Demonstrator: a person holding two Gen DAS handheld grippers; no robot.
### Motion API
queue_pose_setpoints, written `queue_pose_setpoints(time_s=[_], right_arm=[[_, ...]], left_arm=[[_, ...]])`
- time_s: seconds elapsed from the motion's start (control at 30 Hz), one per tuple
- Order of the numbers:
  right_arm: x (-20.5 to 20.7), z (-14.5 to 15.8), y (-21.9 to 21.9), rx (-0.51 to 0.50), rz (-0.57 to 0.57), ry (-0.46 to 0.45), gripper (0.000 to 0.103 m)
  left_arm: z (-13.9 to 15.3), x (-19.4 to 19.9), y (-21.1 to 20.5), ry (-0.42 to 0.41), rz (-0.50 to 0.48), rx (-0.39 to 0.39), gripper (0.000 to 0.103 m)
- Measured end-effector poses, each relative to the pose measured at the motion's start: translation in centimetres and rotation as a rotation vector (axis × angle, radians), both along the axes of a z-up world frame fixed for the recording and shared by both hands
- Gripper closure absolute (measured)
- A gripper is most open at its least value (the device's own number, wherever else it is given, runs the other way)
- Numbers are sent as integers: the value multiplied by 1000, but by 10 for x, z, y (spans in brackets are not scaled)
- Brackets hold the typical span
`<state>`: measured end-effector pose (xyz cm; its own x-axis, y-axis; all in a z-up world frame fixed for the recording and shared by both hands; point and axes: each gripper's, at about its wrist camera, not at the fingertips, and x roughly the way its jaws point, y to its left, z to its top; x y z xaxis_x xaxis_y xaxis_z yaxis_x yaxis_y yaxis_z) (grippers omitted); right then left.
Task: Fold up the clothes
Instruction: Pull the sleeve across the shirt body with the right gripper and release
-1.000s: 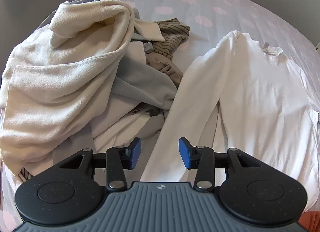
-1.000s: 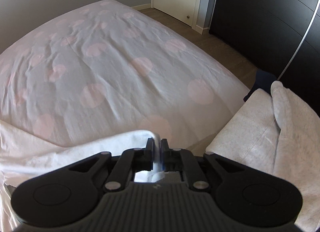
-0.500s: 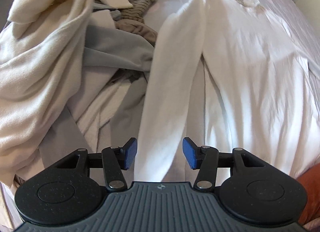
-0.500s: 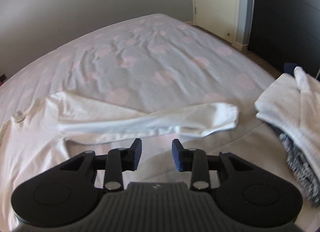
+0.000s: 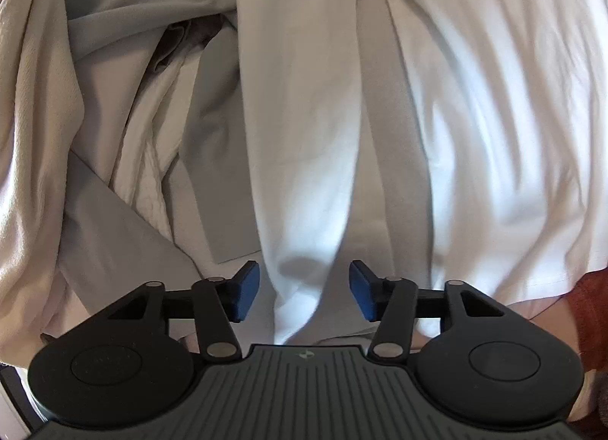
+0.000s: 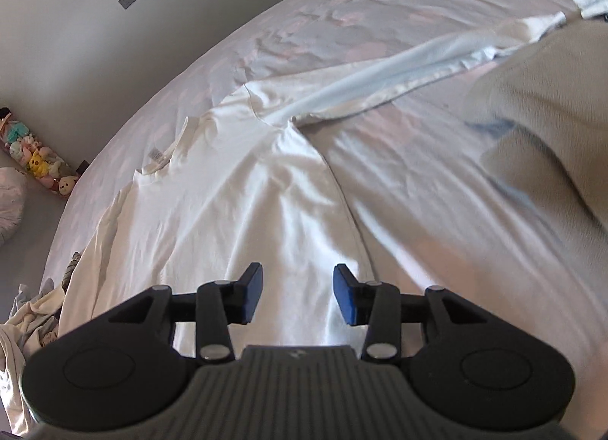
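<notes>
A white long-sleeved shirt (image 6: 228, 212) lies flat on the bed, collar and label (image 6: 159, 155) to the upper left. One sleeve (image 6: 380, 71) stretches out toward the upper right. My right gripper (image 6: 297, 293) hovers over the shirt's body near its side edge, jaws opening, nothing between the pads. In the left wrist view the other sleeve (image 5: 300, 136) runs down beside the shirt's body (image 5: 494, 117). My left gripper (image 5: 304, 290) points straight down with the sleeve's lower end between its jaws. They are closing, and a gap still shows on each side of the cloth.
A heap of unfolded clothes lies left of the sleeve: a cream garment (image 5: 34, 136) and a grey one (image 5: 212, 159). The pink-dotted sheet (image 6: 342, 14) spreads beyond the shirt. A blurred beige mass (image 6: 551, 117) fills the right. Soft toys (image 6: 38, 159) line the wall.
The left gripper sank closer over the sleeve. The right gripper let go of the other sleeve's cuff, opened, and swung left over the shirt's body.
</notes>
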<state>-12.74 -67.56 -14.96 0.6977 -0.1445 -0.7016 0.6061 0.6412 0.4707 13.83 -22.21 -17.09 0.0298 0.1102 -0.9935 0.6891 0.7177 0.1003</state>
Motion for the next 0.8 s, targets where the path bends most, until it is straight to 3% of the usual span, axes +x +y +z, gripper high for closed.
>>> queue_pose_setpoints(time_s=[0.07, 0.17, 0.37, 0.47, 0.57, 0.63, 0.7, 0.73, 0.8], right_arm=[[-2, 4, 1, -42, -14, -16, 58], [-4, 7, 0, -72, -18, -30, 55], [7, 1, 2, -86, 19, 30, 55], [12, 0, 8, -120, 52, 52, 55], [14, -2, 9, -127, 59, 58, 55], [13, -3, 6, -111, 44, 52, 55], [10, -3, 2, -92, 25, 39, 55], [8, -3, 2, -86, 19, 31, 55], [6, -2, 1, -77, 10, 15, 54]], left_arm=[[-1, 1, 4, -13, 12, -9, 83], [11, 5, 14, -34, 58, -100, 98], [76, 7, 25, -142, 105, -306, 103], [115, 16, 27, -209, 94, -355, 103], [123, 19, 17, -204, 27, -328, 102], [106, 10, 14, -168, -18, -291, 92], [88, -3, 12, -139, -65, -237, 60], [80, -6, 11, -130, -79, -213, 54], [62, -12, 9, -124, -101, -160, 52]])
